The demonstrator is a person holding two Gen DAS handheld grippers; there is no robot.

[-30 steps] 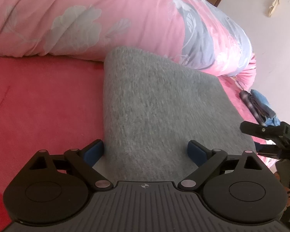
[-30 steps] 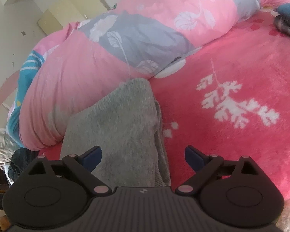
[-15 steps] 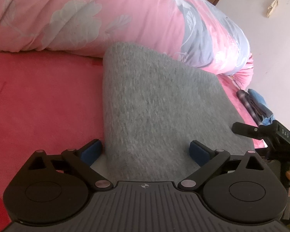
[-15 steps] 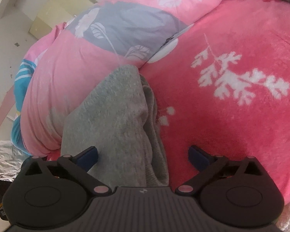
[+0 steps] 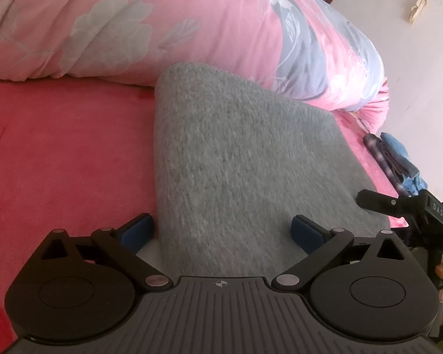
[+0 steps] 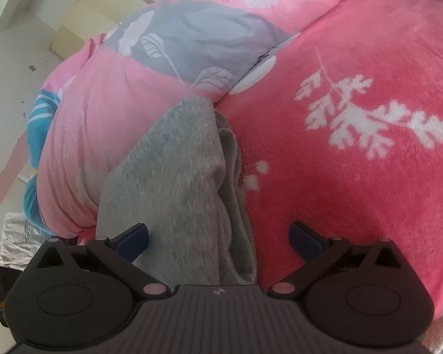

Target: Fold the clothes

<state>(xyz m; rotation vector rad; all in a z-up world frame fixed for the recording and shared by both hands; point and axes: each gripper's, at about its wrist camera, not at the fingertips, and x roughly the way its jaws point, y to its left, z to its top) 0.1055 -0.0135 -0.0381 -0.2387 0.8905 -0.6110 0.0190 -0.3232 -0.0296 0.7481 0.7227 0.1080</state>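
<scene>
Hovering both wide-open grippers, left gripper (image 5: 221, 231) and right gripper (image 6: 218, 236), jaws just spread, over the folded grey garment (image 5: 239, 159) on the red blanket (image 5: 59, 153), we risk snagging and undoing its layers.

The grey knitted garment (image 5: 236, 159) lies folded into a thick, flat bundle on the red bed. Its far end touches the rolled pink quilt; stacked layered edges show along its right side (image 6: 236, 177).
</scene>
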